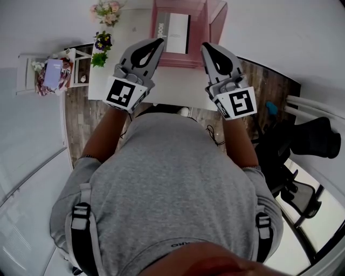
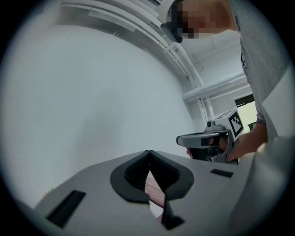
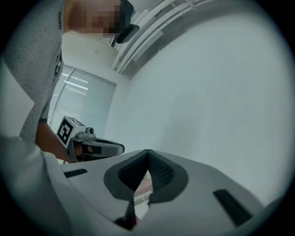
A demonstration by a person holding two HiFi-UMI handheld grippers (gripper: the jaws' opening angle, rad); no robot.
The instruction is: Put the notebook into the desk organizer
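Observation:
The grey and white notebook (image 1: 175, 32) sits inside the pink see-through desk organizer (image 1: 215, 21) at the far side of the white desk (image 1: 172, 86). My left gripper (image 1: 156, 44) and right gripper (image 1: 207, 49) are held level side by side just short of the organizer, both shut and empty, touching nothing. In the left gripper view the jaws (image 2: 149, 154) meet at their tips, and the pink organizer (image 2: 154, 189) shows through the gap below. In the right gripper view the jaws (image 3: 148, 152) also meet, with the notebook's printed cover (image 3: 144, 192) visible beneath them.
Two small flower pots (image 1: 108, 11) (image 1: 101, 46) stand at the desk's left end. A white side shelf (image 1: 32, 73) with a purple item is further left. A black office chair (image 1: 304, 140) is on the right, over a wooden floor. A white wall lies ahead.

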